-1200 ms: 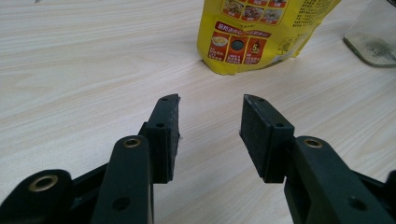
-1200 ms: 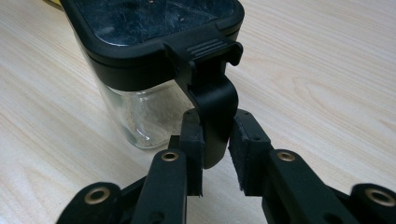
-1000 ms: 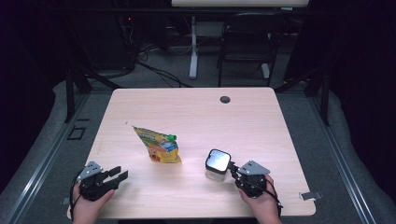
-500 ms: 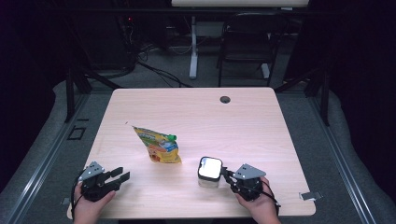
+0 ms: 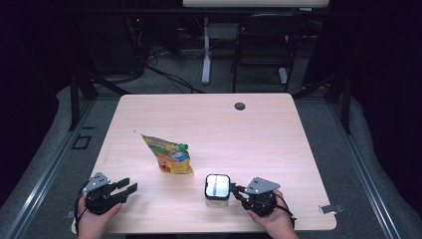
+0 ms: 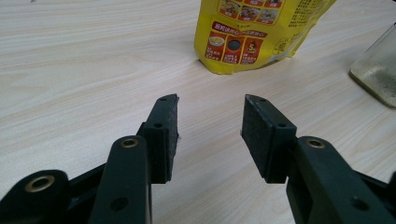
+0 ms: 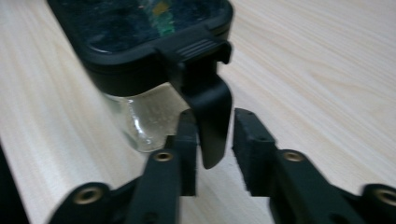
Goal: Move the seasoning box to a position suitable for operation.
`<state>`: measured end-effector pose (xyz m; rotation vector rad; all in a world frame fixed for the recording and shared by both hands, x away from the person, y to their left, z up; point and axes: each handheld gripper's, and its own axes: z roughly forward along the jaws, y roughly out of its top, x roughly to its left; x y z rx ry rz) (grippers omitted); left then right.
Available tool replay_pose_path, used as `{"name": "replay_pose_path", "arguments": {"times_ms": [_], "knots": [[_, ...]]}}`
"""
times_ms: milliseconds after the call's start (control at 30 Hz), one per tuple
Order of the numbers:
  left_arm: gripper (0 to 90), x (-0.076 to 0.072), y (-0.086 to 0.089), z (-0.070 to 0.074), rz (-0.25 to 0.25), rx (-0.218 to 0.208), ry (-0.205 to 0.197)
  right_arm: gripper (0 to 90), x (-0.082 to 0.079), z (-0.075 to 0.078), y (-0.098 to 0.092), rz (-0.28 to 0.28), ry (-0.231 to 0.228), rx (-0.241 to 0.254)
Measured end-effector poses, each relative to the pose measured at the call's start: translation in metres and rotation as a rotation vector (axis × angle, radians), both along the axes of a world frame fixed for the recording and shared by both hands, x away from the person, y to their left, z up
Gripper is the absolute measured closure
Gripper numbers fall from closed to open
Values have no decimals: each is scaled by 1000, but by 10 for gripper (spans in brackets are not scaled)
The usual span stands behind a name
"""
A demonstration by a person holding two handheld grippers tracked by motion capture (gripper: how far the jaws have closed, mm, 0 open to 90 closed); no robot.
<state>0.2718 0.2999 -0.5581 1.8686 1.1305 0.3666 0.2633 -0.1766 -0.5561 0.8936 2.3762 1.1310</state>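
The right claw (image 7: 215,140) has just been opening — its jaws now stand apart around the black clasp tab of the lidded glass jar (image 5: 217,189), which sits upright on the desk (image 5: 278,144) near the front edge. The left claw (image 6: 211,135) gapes wide and empty, well apart from the jar — the yellow pouch (image 5: 169,155) lies between them, farther back.

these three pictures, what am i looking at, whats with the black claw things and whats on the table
A person sits at a wooden table with a hand-held gripper in each hand: a two-jawed clamp. One camera looks down from above; the other two ride on the grippers and look along their jaws.

On the table lie a yellow food pouch with a green cap, and a clear jar with a black lid.

The left hand-held gripper is open and holds nothing. The jaws of the right hand-held gripper have just been opening; the lid's black latch tab hangs between them, touching the left one at most, not gripped.
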Motion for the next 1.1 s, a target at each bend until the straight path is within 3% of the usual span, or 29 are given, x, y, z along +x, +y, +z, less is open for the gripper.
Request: {"name": "replay_pose_path", "arguments": {"times_ms": [233,267,367,467,500,700,833,1033,1100], "knots": [[560,-1,2,1,5,5,-3,647,0,3,-9,-51,14,40],[560,-1,2,2,12,5,-6,621,-3,7,-10,-54,22,65],[561,-2,4,3,21,3,1,604,-12,17,-12,-57,1,68],[561,-2,5,4,25,2,1,613,-15,26,-14,-78,12,79],[561,-2,5,4,26,4,2,651,-14,34,-13,-113,17,85],[563,-2,3,3,19,7,-1,748,0,53,-6,-154,25,57],[576,-2,2,3,14,20,6,792,8,55,1,-163,52,93],[623,-3,-5,3,-11,29,13,816,3,55,7,-157,33,113],[680,-5,-13,7,-45,22,15,825,-1,54,13,-156,4,70]]}}
